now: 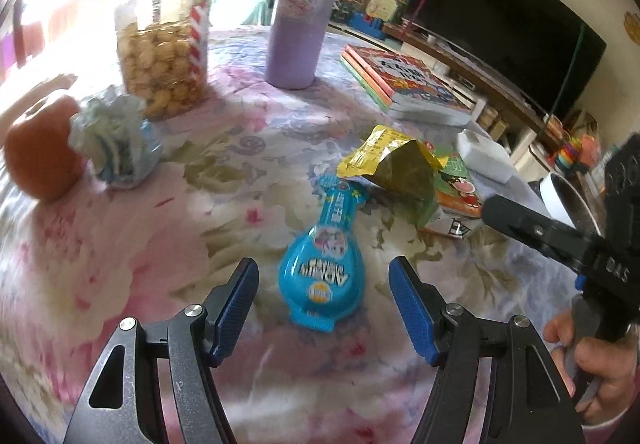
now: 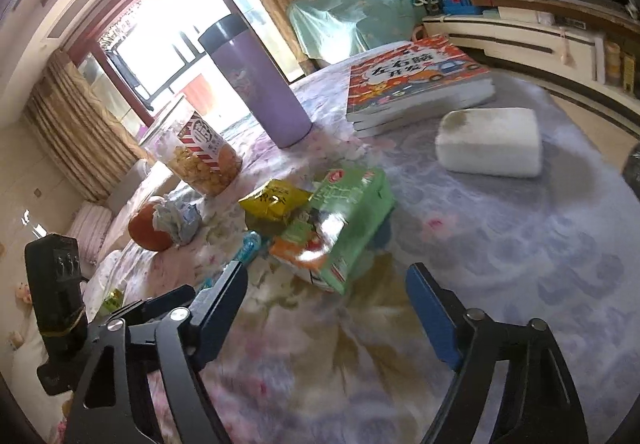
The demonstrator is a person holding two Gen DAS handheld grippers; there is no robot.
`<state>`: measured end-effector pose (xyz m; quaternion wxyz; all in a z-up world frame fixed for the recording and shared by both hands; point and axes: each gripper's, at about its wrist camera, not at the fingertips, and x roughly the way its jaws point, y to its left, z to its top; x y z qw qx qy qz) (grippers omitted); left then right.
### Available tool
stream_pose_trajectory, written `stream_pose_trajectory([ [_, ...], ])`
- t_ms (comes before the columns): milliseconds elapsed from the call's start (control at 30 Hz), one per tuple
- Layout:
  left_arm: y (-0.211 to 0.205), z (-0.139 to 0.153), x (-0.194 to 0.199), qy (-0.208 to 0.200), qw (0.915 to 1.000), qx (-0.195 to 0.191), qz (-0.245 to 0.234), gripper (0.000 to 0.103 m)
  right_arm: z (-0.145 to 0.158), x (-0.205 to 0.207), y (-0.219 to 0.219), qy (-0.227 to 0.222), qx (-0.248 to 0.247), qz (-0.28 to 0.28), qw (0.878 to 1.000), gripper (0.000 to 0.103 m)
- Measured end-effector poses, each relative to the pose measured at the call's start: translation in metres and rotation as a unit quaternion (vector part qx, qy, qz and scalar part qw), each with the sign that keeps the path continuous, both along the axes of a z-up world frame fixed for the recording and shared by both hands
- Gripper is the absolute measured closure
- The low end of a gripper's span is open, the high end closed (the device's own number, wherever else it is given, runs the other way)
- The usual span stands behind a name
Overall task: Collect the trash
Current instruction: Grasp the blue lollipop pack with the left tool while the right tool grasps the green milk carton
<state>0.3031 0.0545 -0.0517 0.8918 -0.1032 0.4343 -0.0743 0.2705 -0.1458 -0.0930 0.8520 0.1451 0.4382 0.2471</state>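
Blue plastic is what we see first: a blue candy wrapper (image 1: pixel 322 276) lies flat on the flowered tablecloth (image 1: pixel 140 252), towards its near edge, and the left tongs (image 1: pixel 324 284) hover over it, spread wide with the wrapper's round end between the blue pads but not touched. Just beyond it a yellow snack bag (image 1: pixel 380 159) lies crumpled against a green packet (image 2: pixel 352 215), hiding part of it. Our right tongs (image 2: pixel 326 296) stand open and empty near the green packet; in their view their left finger covers most of the blue wrapper. Towards the cloth's left edge, crumpled paper (image 1: pixel 112 139) leans on an orange (image 1: pixel 40 159), both blurred. A hand (image 1: pixel 596 368) at the frame's edge is cut off.
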Motion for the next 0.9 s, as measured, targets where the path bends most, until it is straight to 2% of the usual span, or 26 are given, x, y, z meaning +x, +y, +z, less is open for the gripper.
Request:
stream_pose_trajectory([
  [200,-0.006,-0.013,0.016,0.006,0.9993,0.029,-0.025,0.038,-0.018,0.026,0.015,0.033,0.007,-0.007,0.999,0.026],
  [267,-0.008,-0.016,0.018,0.002,0.9989,0.036,-0.032,0.04,-0.02,0.029,0.02,0.03,0.004,-0.008,0.999,0.026],
  [333,-0.011,-0.017,0.021,0.001,0.9985,0.039,-0.039,0.055,-0.02,0.031,0.023,0.028,0.002,-0.006,1.0,0.038],
  [367,-0.013,-0.018,0.021,0.001,0.9983,0.041,-0.042,0.058,-0.02,0.032,0.023,0.029,0.001,-0.004,1.0,0.048],
  [467,-0.017,-0.017,0.018,-0.003,0.9982,0.043,-0.042,0.058,-0.018,0.028,0.018,0.029,0.001,0.002,1.0,0.05],
  [700,-0.029,-0.01,-0.008,-0.012,0.9991,0.018,-0.036,0.058,-0.006,-0.001,-0.012,0.024,0.003,0.001,1.0,0.05],
  [900,-0.042,-0.009,-0.029,-0.007,0.9992,-0.012,-0.038,0.058,-0.001,-0.036,-0.053,0.022,-0.023,-0.002,1.0,0.05],
])
